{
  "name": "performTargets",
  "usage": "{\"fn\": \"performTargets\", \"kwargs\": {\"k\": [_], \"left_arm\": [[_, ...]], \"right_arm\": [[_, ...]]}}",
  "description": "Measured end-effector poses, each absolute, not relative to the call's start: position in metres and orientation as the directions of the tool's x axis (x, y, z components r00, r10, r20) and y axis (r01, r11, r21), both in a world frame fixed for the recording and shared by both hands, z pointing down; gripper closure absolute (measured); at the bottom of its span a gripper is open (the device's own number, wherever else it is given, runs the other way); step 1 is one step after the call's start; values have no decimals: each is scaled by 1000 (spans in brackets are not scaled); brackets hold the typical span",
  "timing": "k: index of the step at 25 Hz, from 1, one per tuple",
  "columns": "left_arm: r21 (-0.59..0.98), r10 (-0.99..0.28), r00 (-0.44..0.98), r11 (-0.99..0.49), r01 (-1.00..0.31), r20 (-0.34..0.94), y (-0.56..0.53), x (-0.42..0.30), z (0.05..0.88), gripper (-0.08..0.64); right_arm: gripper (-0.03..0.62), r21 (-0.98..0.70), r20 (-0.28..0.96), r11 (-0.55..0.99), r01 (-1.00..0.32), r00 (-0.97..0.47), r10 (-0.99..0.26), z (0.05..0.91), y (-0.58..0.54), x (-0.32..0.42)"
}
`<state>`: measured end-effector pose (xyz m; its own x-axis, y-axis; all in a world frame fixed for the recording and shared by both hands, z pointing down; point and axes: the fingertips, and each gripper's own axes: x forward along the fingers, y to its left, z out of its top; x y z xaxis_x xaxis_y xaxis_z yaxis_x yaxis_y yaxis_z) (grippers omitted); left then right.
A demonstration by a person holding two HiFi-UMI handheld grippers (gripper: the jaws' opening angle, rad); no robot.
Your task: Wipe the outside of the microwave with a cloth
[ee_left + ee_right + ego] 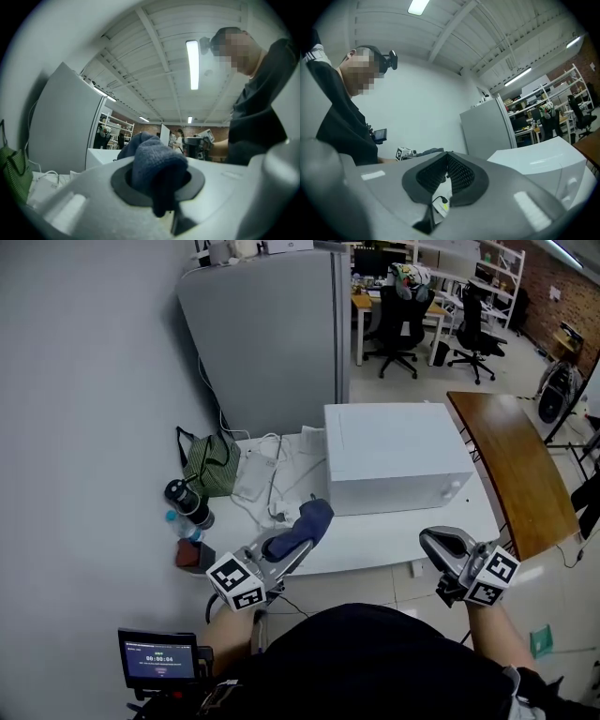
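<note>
Two grippers face a boxy white microwave. Left gripper fingers clamp a dark blue cloth; right gripper fingers meet, empty.

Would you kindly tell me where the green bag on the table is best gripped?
Grip the green bag by its black handle loop, coming from above: the loop stands up clear of the soft, slumped body.

We find no brand name or label that we can read. The small screen shows a row of digits like a timer, too small for us to make out. The left cube and the right cube bear black-and-white square markers without letters.
</note>
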<state>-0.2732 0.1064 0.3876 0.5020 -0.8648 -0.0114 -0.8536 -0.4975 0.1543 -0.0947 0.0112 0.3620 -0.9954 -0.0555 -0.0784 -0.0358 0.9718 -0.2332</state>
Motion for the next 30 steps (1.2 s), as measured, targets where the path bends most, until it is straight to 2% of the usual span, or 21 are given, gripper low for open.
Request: {"fn": "performTargets", "kwargs": {"k": [4,7,13,17,25,30], "left_arm": [[104,-873,486,-480,-871,39,38,-309,399,501],[48,-895,429,-427,-903,124,-30,-347,405,502],[-104,-877,220,-289,-952,427,-145,-424,443,501],[-135,-807,154,-277,-951,570,-203,-452,472,500],[-52,-568,254,-467,-883,783,-280,-456,512,502],[2,-407,332,-630,-777,851,-327,-391,516,502]], "right_arm": [[588,-234,-92,971,-57,-993,-80,362,-35,-88],[588,-207,-119,978,-30,-991,-56,357,-81,-86],[588,-135,-155,987,91,-985,70,353,-178,-71],[588,-175,-155,982,65,-987,37,358,-234,-40],[588,-281,-120,958,-50,-989,-87,389,-285,-6],[588,-303,-135,947,-106,-979,-153,394,-307,19]]}}
